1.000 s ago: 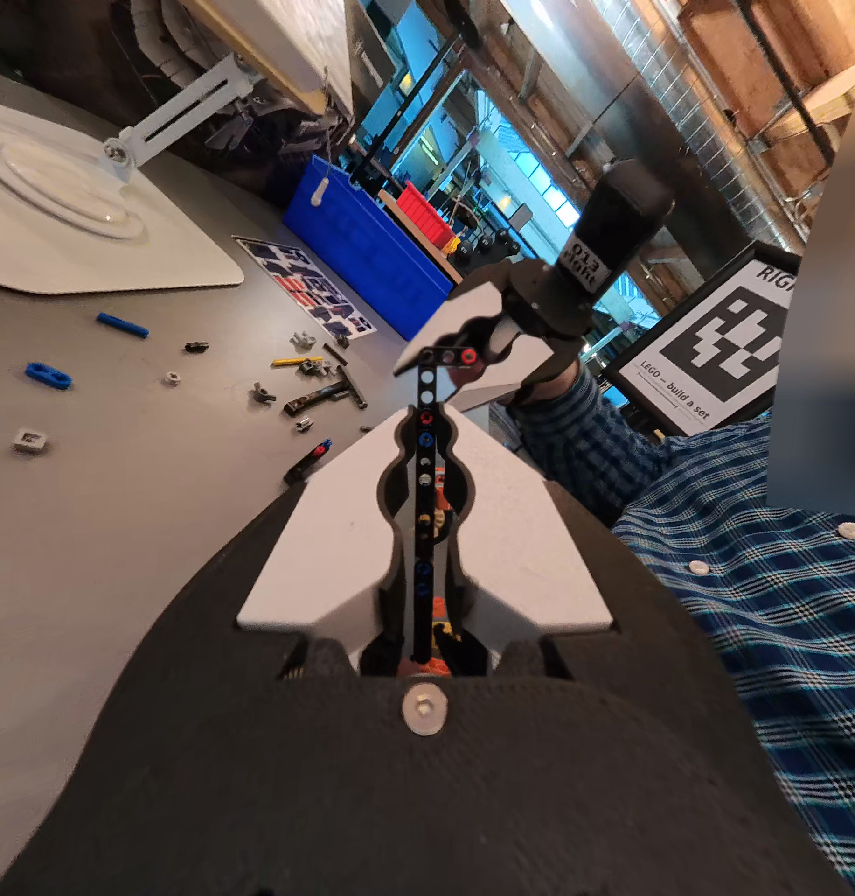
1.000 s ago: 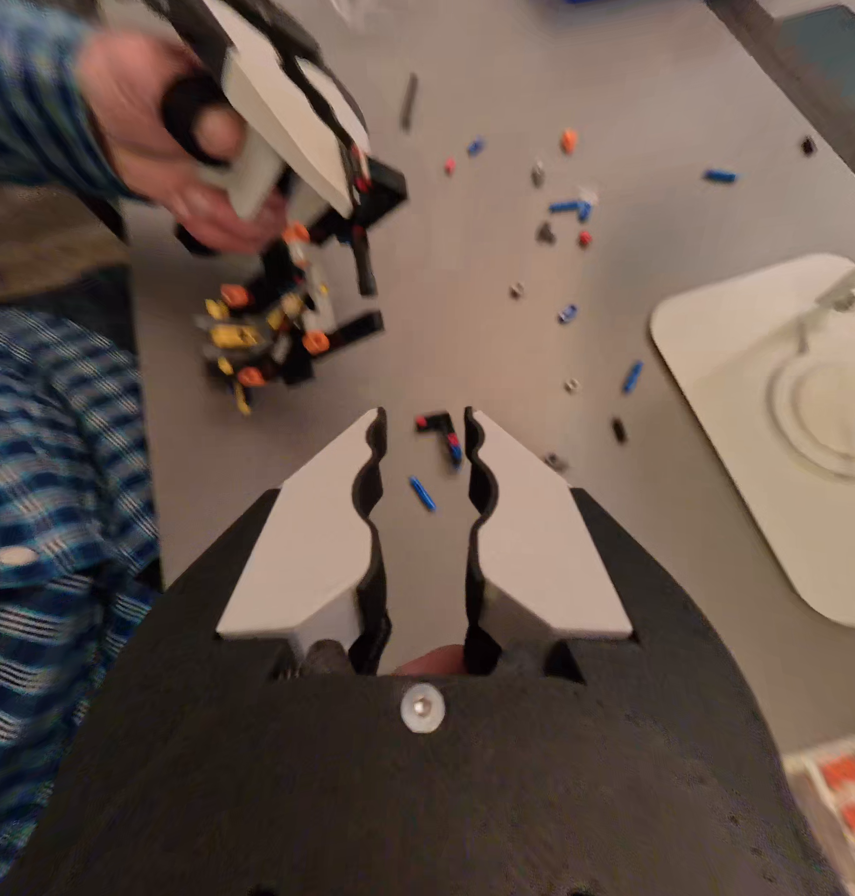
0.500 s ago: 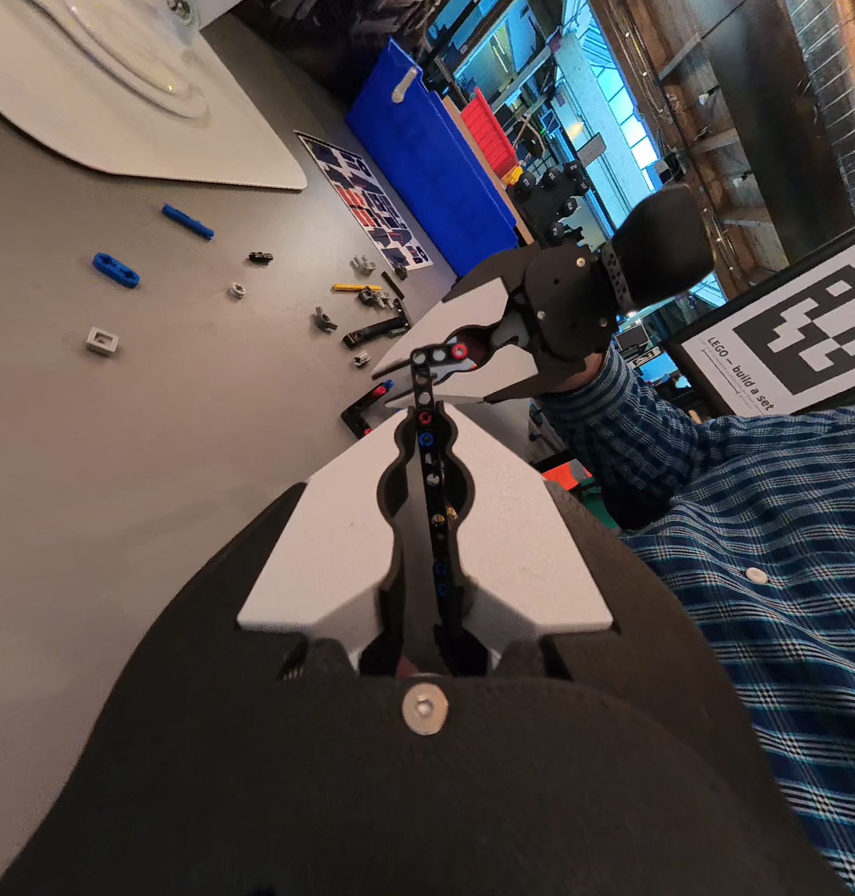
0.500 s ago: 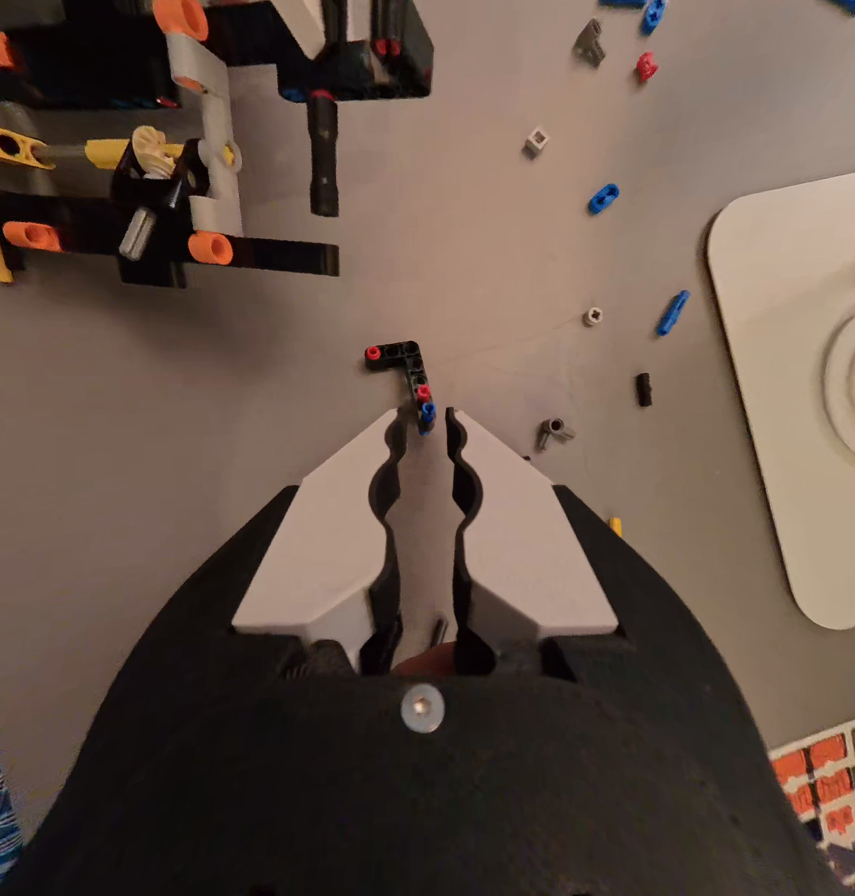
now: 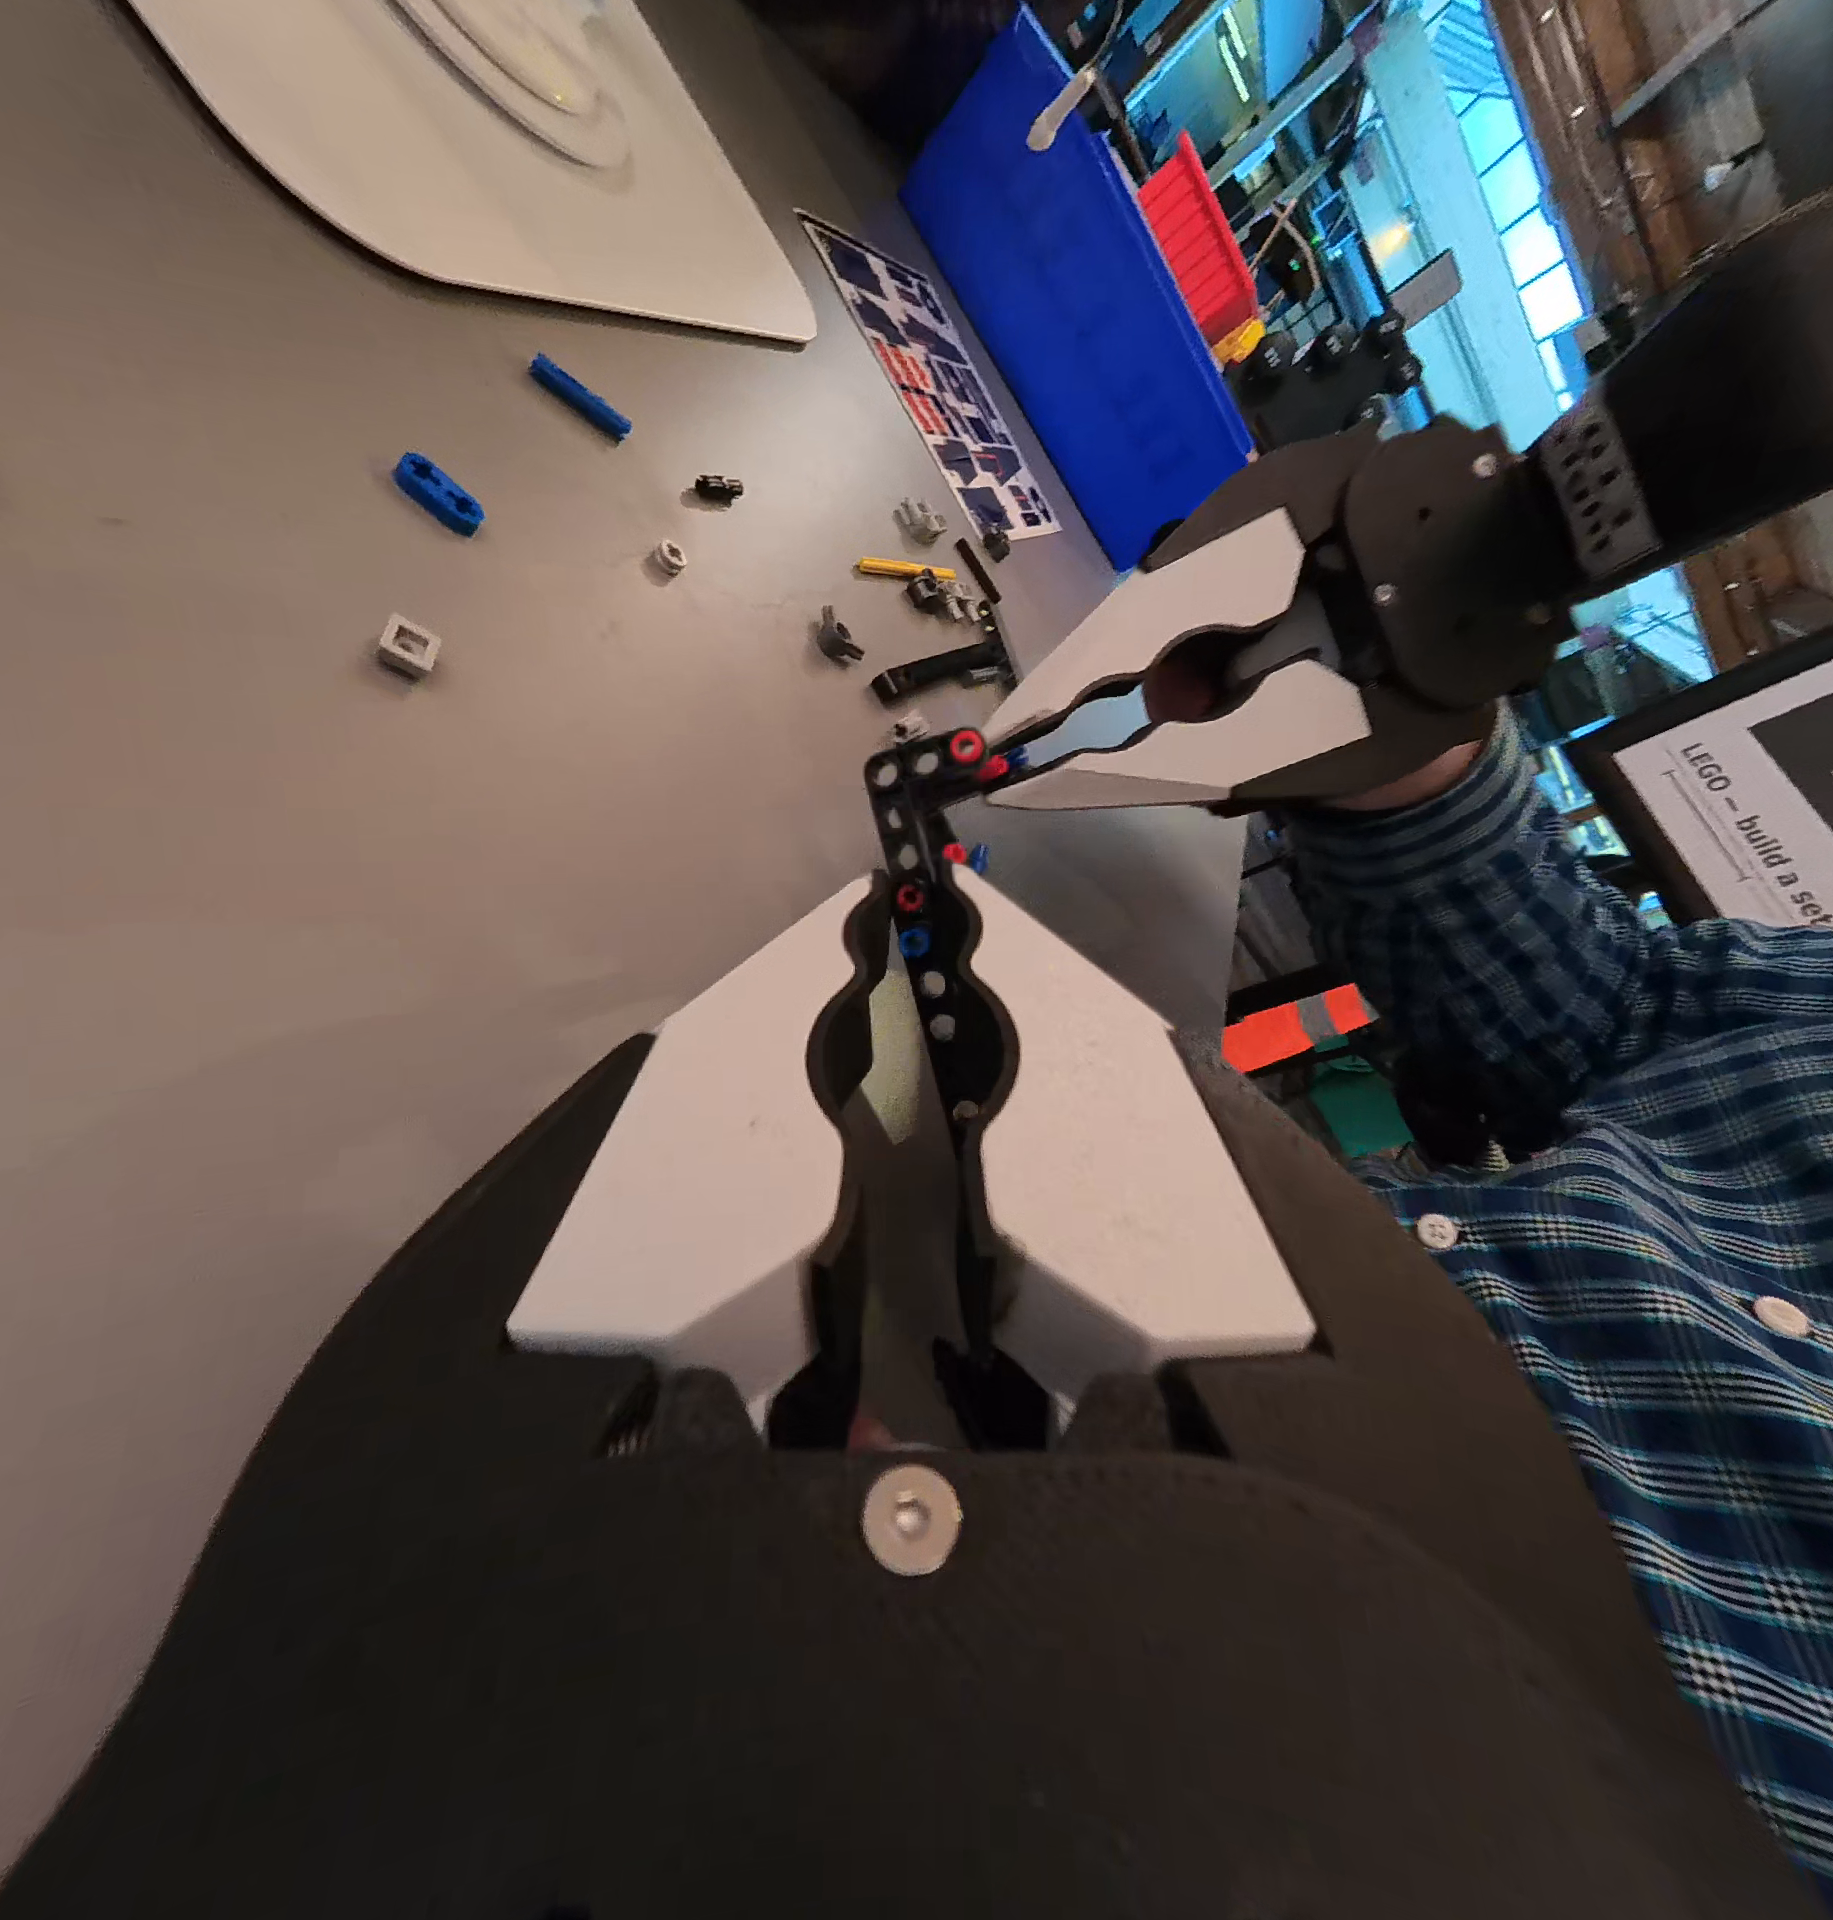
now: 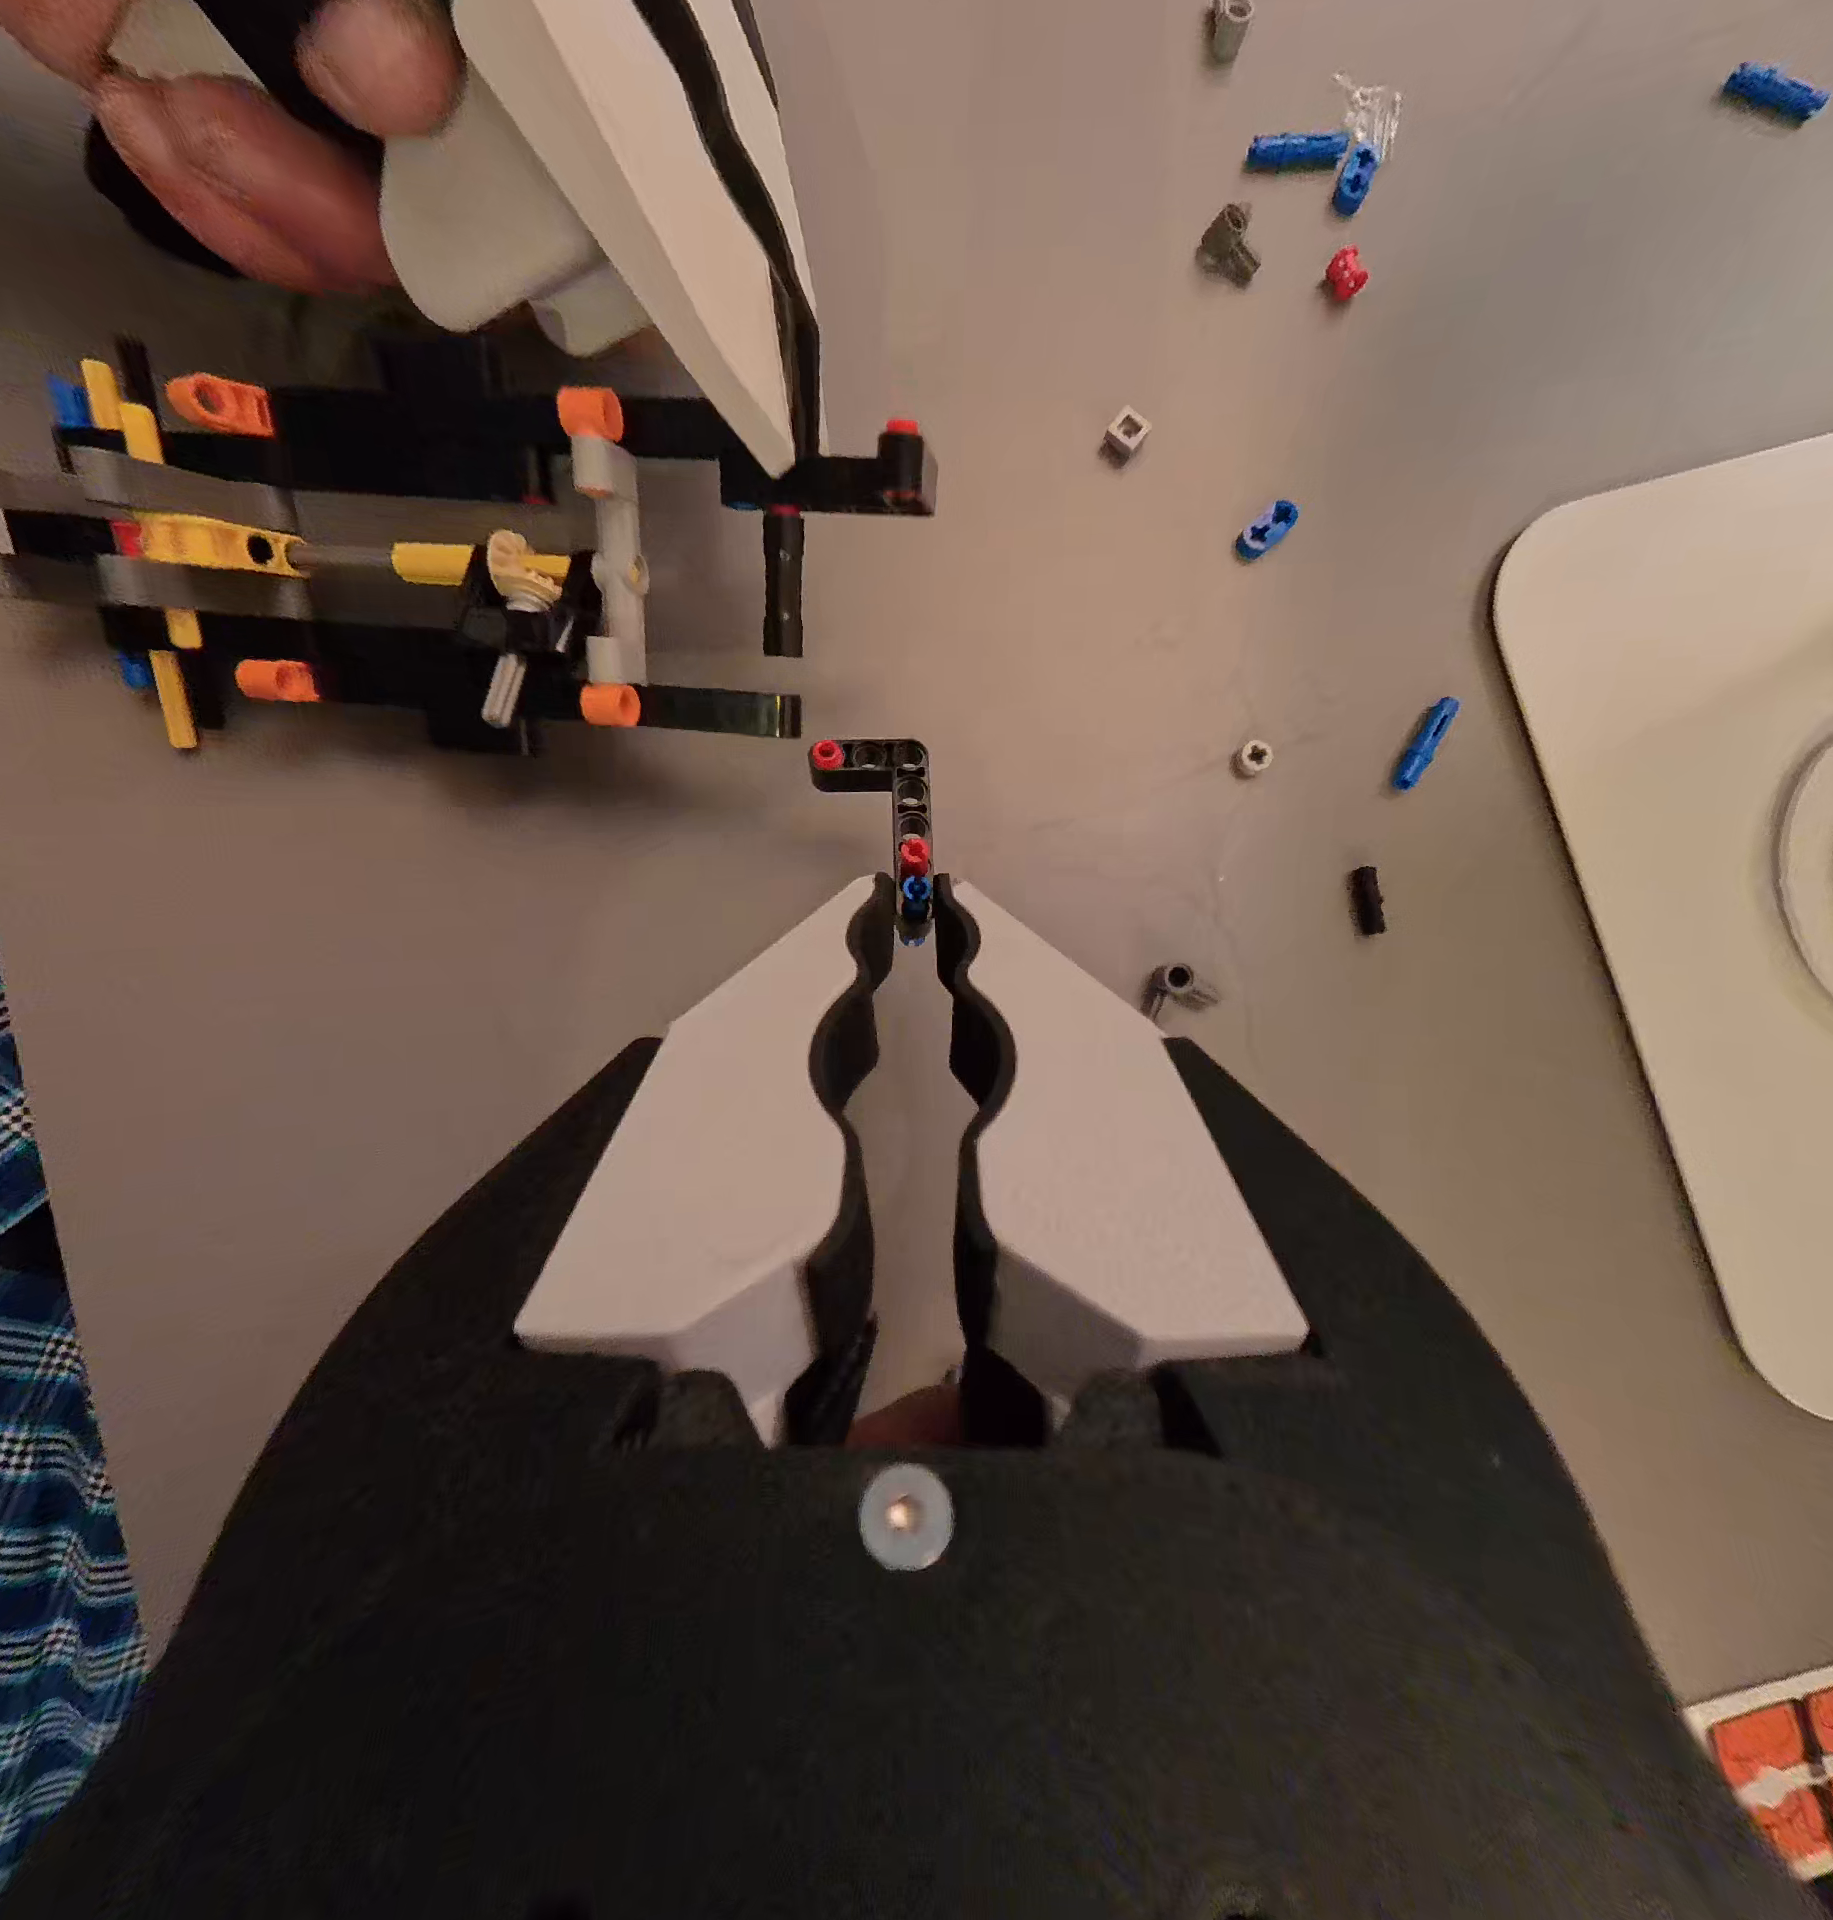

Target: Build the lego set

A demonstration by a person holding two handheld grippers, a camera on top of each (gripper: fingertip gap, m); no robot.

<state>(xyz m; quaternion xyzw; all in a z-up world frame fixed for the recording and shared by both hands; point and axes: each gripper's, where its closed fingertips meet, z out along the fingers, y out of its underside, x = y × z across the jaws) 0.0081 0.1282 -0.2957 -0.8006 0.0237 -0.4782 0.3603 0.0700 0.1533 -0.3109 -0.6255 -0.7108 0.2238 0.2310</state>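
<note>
Grip, left: left gripper (image 5: 914,894) is clamped on a black beam of the model (image 6: 372,582), which sits off the table (image 6: 476,1039)
Grip, right: right gripper (image 6: 907,899) is nearly closed, tips either side of the blue-pin end of the L-piece (image 6: 896,774); can't tell if it's actually pinching
L-piece: flat on the table, just right of the model
Hidden: the beam's lower end disappears between the left fingers, and the model's left edge runs out of frame
Cut off: hand (image 6: 237,187) at the top, orange sheet (image 6: 1795,1766) bottom corner
Changed: half a second ago the right tips were short of the L-piece and wider apart; the left grip looks the same
</note>
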